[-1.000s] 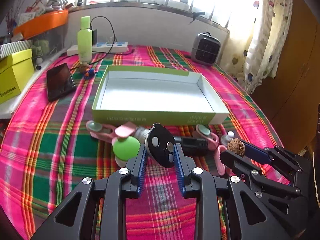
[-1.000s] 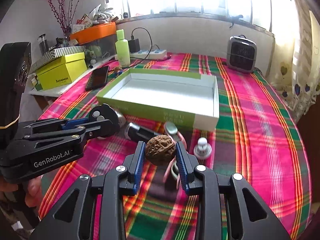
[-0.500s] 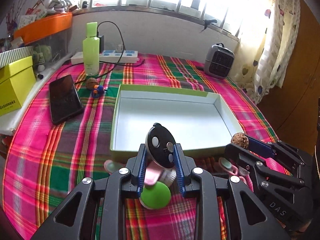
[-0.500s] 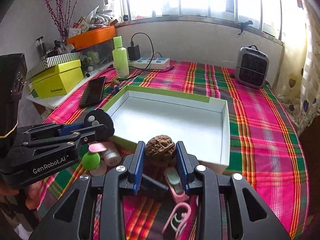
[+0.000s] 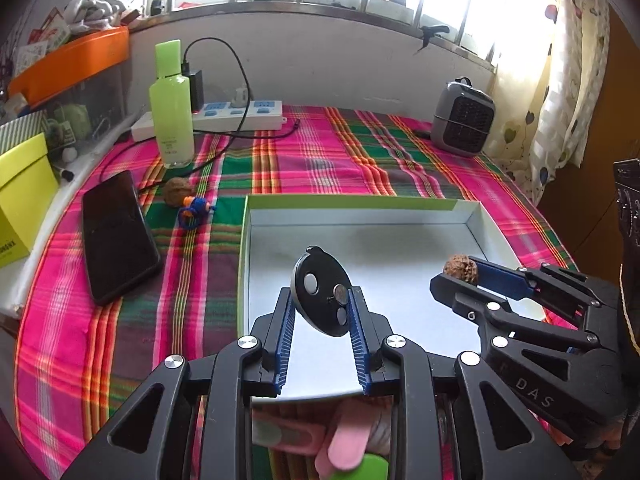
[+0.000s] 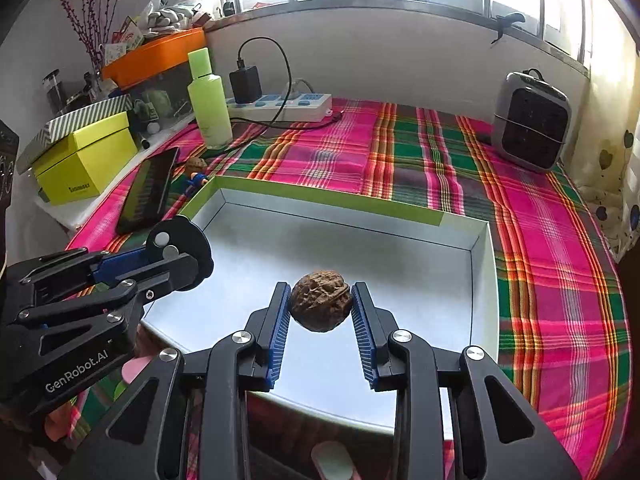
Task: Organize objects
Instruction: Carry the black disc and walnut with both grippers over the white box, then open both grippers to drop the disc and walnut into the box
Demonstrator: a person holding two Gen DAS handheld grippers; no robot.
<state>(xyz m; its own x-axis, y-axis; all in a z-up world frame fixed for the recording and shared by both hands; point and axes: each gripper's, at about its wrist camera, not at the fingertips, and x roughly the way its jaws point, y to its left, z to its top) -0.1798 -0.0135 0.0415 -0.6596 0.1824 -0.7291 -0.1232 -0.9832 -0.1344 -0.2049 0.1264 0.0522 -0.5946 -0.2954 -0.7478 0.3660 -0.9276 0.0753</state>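
My left gripper [image 5: 320,304] is shut on a black oval disc with silver buttons [image 5: 322,294] and holds it above the near left part of the open green-and-white box [image 5: 344,202]. My right gripper [image 6: 320,300] is shut on a brown walnut [image 6: 320,306] and holds it above the box's white floor [image 6: 400,264]. Each gripper shows in the other's view: the right one with the walnut [image 5: 460,268], the left one with the disc [image 6: 180,252]. Pink clips and a green cap [image 5: 344,452] lie on the cloth under my fingers, partly hidden.
On the plaid cloth lie a black phone [image 5: 116,236], a second walnut [image 5: 176,192] beside a small blue toy [image 5: 194,208], a green bottle [image 5: 172,112], a power strip [image 5: 236,114] and a grey heater [image 5: 462,120]. A yellow box [image 6: 84,160] stands at the left.
Both grippers have moved forward and up from the loose items in front of the box to above its white floor, each still holding its object.
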